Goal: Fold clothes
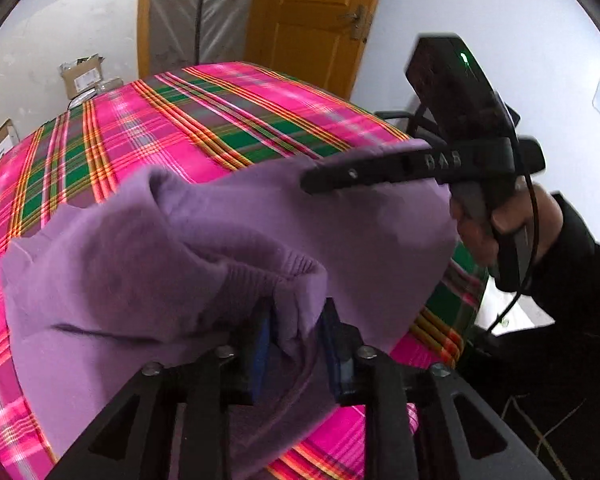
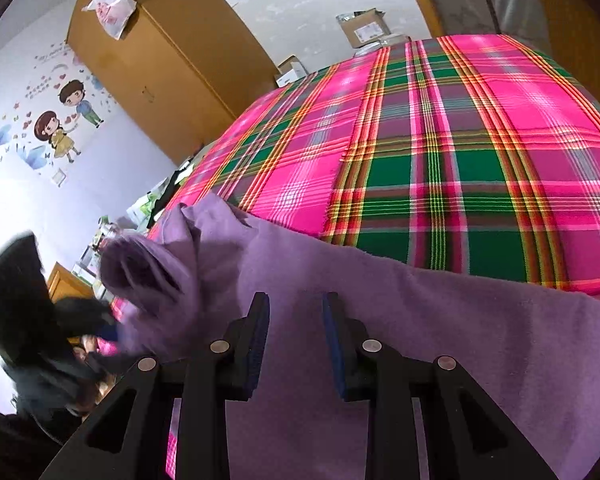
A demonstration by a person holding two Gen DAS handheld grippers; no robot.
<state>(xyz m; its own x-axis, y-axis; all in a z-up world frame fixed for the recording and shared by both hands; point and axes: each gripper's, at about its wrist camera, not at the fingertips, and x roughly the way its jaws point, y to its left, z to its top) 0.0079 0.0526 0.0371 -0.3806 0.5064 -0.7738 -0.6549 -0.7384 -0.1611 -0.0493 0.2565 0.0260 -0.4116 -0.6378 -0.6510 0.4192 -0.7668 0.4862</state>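
A purple sweater (image 1: 188,240) lies spread over the near part of a bed with a pink and green plaid cover (image 1: 220,120). In the left wrist view my left gripper (image 1: 297,340) is shut on a bunched fold of the sweater, which fills the gap between the blue pads, with a ribbed edge just above them. In the right wrist view this gripper (image 2: 112,332) is a dark blur at the left beside a raised lump of the sweater (image 2: 148,268). My right gripper (image 2: 296,312) stands open over the flat sweater (image 2: 460,340), with nothing between its pads. From the left wrist view it (image 1: 312,182) pokes in from the right.
A hand and dark sleeve (image 1: 560,264) hold the right gripper at the bed's right edge. Cardboard boxes (image 2: 364,26) stand beyond the far end of the bed. A wooden wardrobe (image 2: 172,64) lines the left wall and an orange door (image 1: 312,20) stands behind the bed.
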